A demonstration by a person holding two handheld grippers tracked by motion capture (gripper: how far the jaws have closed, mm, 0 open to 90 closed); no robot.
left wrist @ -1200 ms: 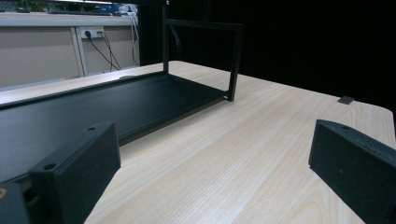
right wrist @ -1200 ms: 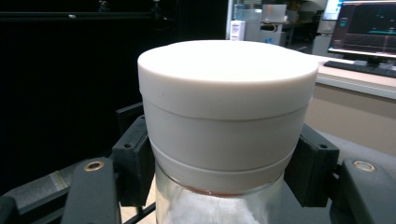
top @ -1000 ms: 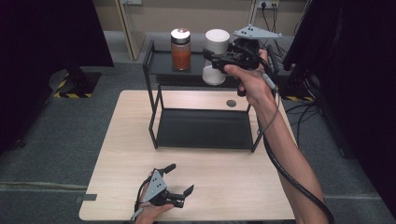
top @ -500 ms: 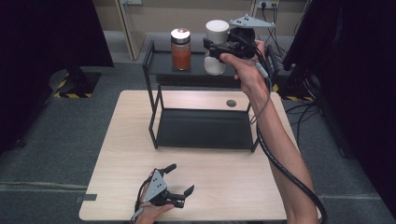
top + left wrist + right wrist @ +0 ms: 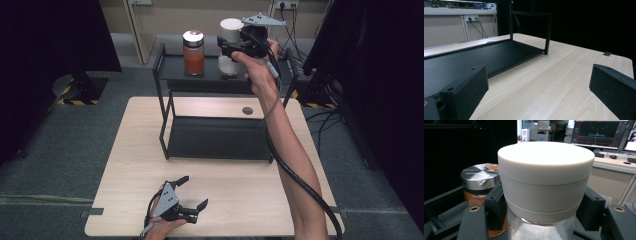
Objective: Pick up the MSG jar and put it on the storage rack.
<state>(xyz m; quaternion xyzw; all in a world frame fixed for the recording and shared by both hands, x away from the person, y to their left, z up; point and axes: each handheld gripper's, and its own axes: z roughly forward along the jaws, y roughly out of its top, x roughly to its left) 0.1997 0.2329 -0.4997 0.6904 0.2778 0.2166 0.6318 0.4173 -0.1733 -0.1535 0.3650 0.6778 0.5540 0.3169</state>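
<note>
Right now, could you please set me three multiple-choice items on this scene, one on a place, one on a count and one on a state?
1. Where does the orange jar stand?
A. on the rack's top shelf
B. on the table
C. on the floor

2. How many jars are at the rack?
A. one
B. two
C. four

3. How is the right gripper?
A. open above the table
B. shut on the white-lidded jar
C. shut on the orange jar

Answers:
1 A: the high view shows it on the top shelf, beside the white-lidded jar.
2 B: one orange and one white-lidded.
3 B: in the right gripper view both fingers press that jar just under its lid.
</note>
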